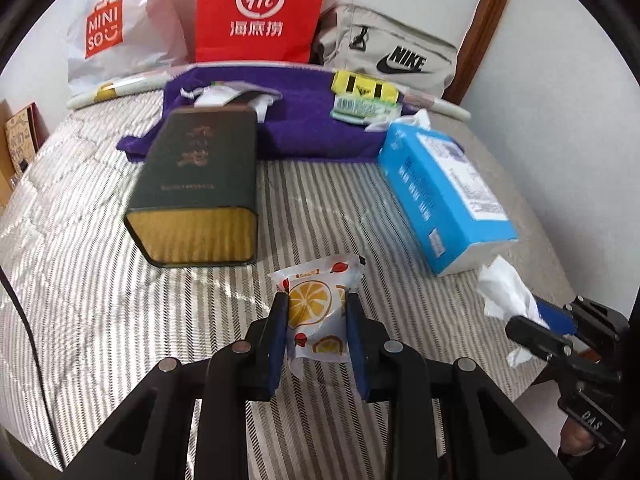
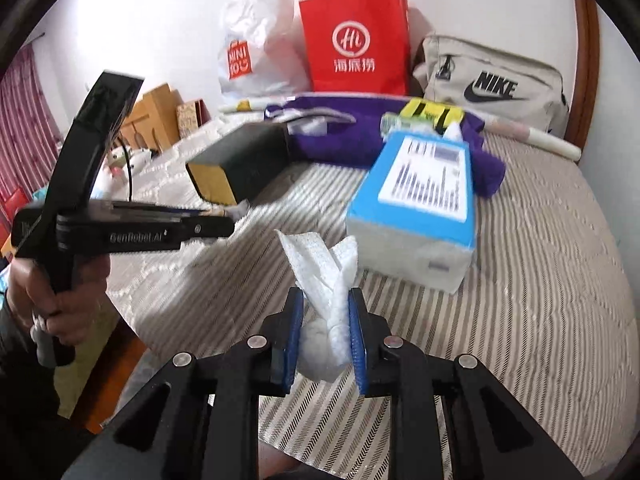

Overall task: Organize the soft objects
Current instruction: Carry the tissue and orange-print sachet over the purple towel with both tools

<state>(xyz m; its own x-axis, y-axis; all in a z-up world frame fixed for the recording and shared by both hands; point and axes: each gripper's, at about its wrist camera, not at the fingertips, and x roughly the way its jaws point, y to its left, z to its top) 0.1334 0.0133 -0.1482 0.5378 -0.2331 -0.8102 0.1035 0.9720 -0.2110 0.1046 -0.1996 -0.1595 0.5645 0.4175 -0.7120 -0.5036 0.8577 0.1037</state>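
A small snack packet [image 1: 316, 308] printed with lemon slices is pinched between the blue pads of my left gripper [image 1: 317, 300], which is shut on it and holds it just above the striped bedcover [image 1: 328, 220]. My right gripper [image 2: 325, 300] is shut on a crumpled white tissue [image 2: 320, 264] whose loose end sticks up past the fingertips. In the left wrist view the right gripper [image 1: 520, 326] sits at the far right with that tissue [image 1: 504, 292]. The left gripper [image 2: 216, 226], held by a hand, shows at the left of the right wrist view.
A blue tissue pack [image 1: 444, 196] lies to the right and a dark green tin [image 1: 196, 188] on its side to the left. Behind them lie a purple cloth [image 1: 312, 128] with small packs, a red paper bag [image 1: 260, 8], a white plastic bag [image 1: 116, 32] and a beige pouch [image 1: 392, 52].
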